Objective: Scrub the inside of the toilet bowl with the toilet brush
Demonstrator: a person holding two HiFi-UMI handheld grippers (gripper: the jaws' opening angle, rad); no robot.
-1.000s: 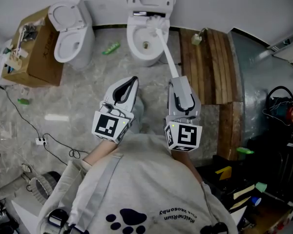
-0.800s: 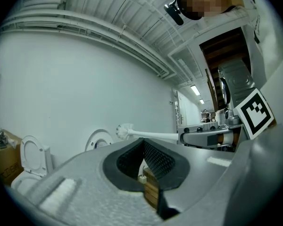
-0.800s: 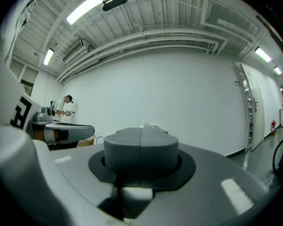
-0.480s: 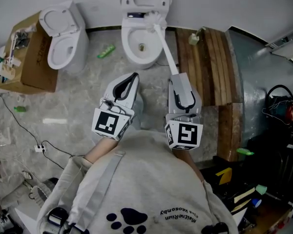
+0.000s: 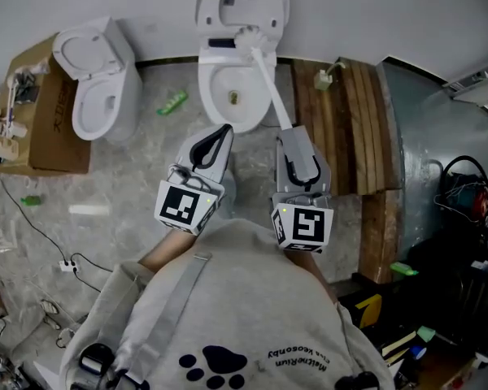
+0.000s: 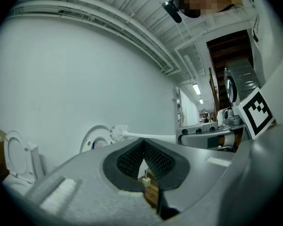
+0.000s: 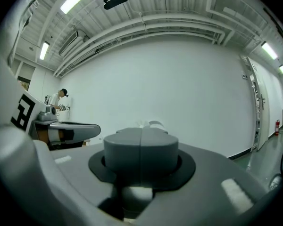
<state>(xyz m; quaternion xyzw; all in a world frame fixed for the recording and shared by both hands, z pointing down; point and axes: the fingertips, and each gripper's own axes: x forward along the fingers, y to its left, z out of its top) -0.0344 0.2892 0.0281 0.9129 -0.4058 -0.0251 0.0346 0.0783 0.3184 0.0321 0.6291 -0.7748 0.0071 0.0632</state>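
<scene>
Slightly leftward toilet brush (image 5: 267, 84), marbled floor (image 5: 130, 173).

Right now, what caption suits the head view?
Right gripper holds brush, head at rear rim of toilet; left gripper shut, empty.

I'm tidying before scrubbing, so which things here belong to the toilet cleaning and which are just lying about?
For the job: toilet brush, clamped in the right gripper; middle toilet bowl.
Lying about: second toilet at left, cardboard box, green object on the floor, wooden planks.
</scene>
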